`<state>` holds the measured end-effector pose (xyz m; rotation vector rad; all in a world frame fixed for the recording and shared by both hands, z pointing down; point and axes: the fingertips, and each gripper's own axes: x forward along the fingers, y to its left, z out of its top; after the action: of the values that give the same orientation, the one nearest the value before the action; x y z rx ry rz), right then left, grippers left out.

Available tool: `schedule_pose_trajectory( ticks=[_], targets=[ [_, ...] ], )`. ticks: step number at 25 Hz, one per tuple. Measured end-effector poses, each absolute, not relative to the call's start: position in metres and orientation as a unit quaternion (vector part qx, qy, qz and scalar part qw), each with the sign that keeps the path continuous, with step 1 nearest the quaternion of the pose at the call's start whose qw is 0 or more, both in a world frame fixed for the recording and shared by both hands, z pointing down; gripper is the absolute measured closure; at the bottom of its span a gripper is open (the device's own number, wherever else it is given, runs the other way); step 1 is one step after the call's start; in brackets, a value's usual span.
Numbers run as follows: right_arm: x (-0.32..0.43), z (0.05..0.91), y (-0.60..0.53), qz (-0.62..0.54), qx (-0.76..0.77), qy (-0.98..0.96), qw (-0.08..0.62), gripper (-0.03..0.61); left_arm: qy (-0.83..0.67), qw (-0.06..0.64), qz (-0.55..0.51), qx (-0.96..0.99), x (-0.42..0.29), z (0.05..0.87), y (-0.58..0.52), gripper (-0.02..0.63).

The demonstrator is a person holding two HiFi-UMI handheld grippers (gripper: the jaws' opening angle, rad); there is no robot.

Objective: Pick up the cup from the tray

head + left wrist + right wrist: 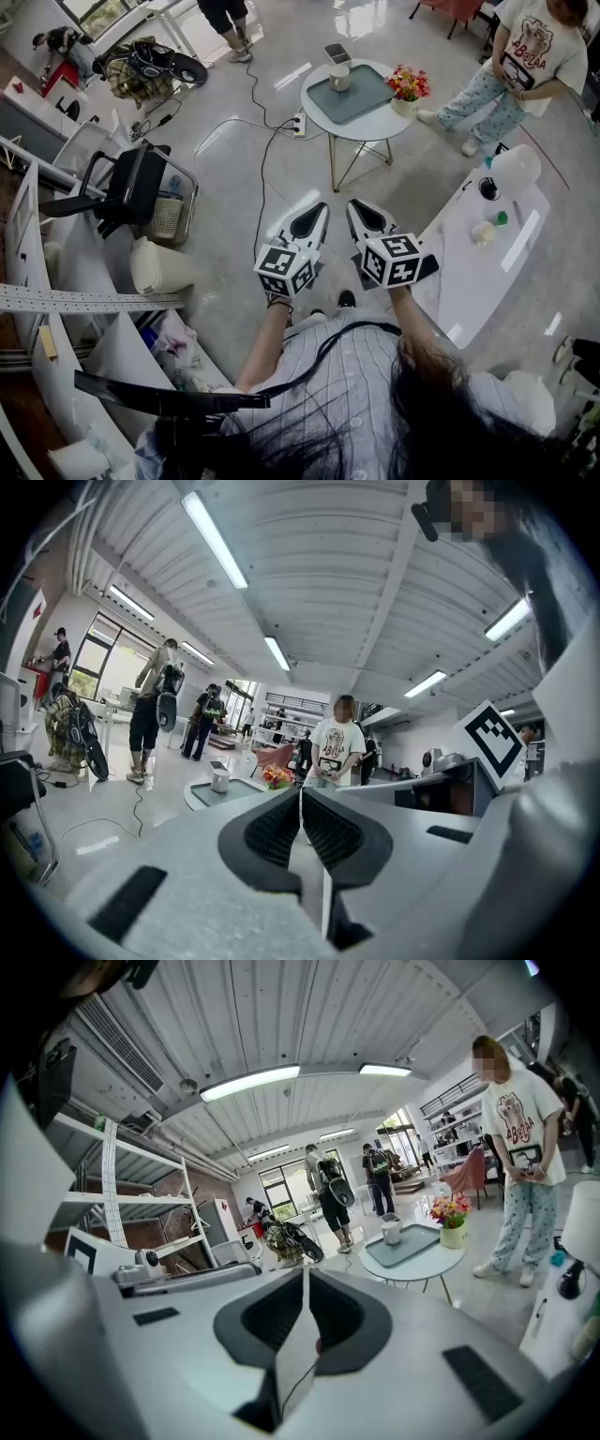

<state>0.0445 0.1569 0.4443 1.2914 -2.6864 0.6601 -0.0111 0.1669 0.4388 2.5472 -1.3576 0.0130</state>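
Observation:
A white cup [339, 77] stands on a grey-green tray [364, 97] on a small round white table [375, 125], far ahead of me. My left gripper [322, 208] and right gripper [354, 205] hang side by side over the floor, well short of the table, both pointing toward it. Both are shut with nothing between their jaws. The left gripper view has the cup [220, 780] small and distant, above the closed jaw tips [301, 795]. In the right gripper view the cup [392, 1232] sits on the tray [412, 1245], beyond the closed tips [305, 1275].
A pot of flowers [408, 89] and a phone-like object [337, 52] share the round table. A power strip [300, 123] with cables lies on the floor before it. A person [520, 61] stands at the right, by a long white table [473, 272]. A black chair [131, 187] and shelves stand at the left.

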Motion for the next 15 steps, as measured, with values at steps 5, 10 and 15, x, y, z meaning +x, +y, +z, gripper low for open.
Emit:
schedule_pose_trajectory(
  ticks=[5,10,15],
  targets=[
    [0.055,0.45,0.141,0.215,0.413,-0.884,0.051,0.54,-0.475,0.124,0.005,0.871,0.001,0.441,0.151,0.6],
    [0.058,0.453,0.131,0.219,0.405,-0.886,0.053,0.54,-0.475,0.128,0.017,0.871,0.009,0.447,0.142,0.6],
    [0.062,0.459,0.119,0.23,0.403,-0.884,0.05,0.54,-0.476,0.132,0.026,0.869,0.014,0.45,0.133,0.6]
  ],
)
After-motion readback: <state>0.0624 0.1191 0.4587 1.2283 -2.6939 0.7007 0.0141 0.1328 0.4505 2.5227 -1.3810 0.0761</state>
